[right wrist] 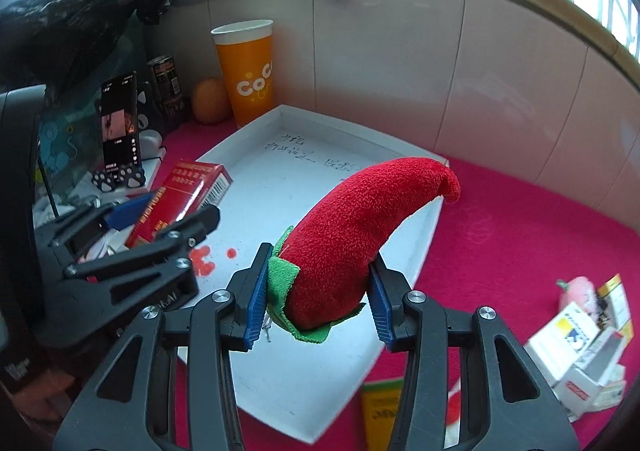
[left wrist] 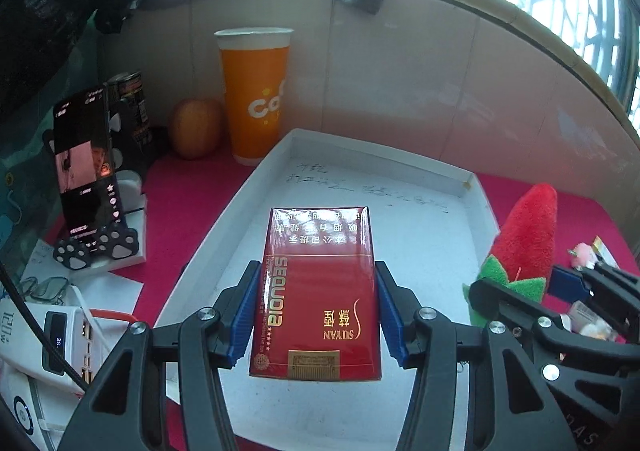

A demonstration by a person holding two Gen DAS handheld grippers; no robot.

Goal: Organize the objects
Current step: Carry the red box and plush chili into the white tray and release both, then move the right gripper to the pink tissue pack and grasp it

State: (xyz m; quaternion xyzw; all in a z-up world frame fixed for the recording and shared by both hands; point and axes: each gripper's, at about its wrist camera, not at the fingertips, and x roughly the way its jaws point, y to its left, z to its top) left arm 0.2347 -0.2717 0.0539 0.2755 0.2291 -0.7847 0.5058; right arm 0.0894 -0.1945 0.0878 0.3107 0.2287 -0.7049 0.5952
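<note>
Over the white tray [left wrist: 476,187], left gripper [left wrist: 316,311] clamps cig pack [left wrist: 316,291] & right gripper [right wrist: 318,297] clamps plush chili [right wrist: 360,231], prob. for dropping inside.

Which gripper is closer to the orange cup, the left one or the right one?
Left, as far as I can judge. The left gripper, holding the red pack, is over the tray's cup side. The right gripper, holding the plush chili, is farther right.

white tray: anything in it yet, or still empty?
Empty, as far as shown. The white tray floor shows only handwriting and red marks; the cigarette pack and plush chili are held in the grippers above it.
</note>
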